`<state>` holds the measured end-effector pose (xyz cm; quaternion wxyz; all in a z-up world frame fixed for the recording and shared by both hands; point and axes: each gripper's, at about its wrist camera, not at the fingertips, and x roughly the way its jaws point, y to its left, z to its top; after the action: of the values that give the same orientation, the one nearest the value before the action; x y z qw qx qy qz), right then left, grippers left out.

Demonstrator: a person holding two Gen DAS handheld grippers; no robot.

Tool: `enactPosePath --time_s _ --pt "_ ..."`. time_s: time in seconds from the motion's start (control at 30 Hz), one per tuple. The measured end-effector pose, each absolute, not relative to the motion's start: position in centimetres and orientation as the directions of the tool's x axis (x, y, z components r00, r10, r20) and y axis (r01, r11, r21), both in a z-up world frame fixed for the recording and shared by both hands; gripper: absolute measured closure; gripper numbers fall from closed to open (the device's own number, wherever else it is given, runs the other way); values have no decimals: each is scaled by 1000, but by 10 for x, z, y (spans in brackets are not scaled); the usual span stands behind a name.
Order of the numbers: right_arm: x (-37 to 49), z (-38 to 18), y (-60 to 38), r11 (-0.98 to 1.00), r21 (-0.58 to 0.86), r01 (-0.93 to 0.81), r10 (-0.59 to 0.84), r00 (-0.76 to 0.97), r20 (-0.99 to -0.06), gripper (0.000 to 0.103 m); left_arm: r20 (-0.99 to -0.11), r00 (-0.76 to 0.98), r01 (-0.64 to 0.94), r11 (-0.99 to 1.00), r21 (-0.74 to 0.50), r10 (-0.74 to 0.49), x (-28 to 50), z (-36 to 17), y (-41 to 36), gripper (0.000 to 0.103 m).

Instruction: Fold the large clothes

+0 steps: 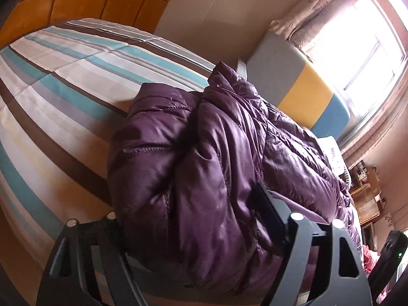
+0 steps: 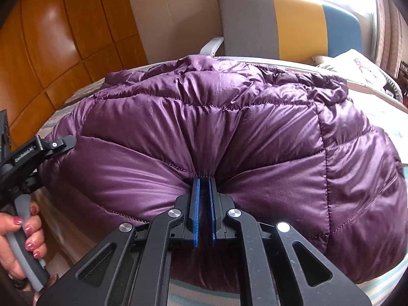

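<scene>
A glossy, quilted purple down jacket [image 2: 204,127] lies bunched on the striped bed [image 1: 51,89]. The right gripper [image 2: 204,181] pinches its gathered near-edge fabric. The left gripper [image 1: 183,219] straddles a puffy fold, spread wide.

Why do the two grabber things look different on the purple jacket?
The right gripper is shut, its blue pads pinching a small fold of the jacket. The left gripper is spread wide, with a big puffy lump of jacket between its fingers. The right one bites the jacket's near edge; the left one works at the jacket's left side. Both touch the same jacket on the striped bed.
</scene>
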<state>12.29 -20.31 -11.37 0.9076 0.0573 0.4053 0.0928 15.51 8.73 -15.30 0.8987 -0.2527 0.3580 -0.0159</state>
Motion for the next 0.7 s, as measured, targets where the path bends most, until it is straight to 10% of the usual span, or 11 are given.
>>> enactPosePath --time_s 0.33,0.7 --pt "119 -116 -203 975 187 -117 218 655 -724 97 -572 760 -171 754 -634 -308 157 -159 97 73" --pt "135 -72 -202 974 183 -134 223 717 -661 97 -560 785 -142 802 -580 -266 156 -154 94 76"
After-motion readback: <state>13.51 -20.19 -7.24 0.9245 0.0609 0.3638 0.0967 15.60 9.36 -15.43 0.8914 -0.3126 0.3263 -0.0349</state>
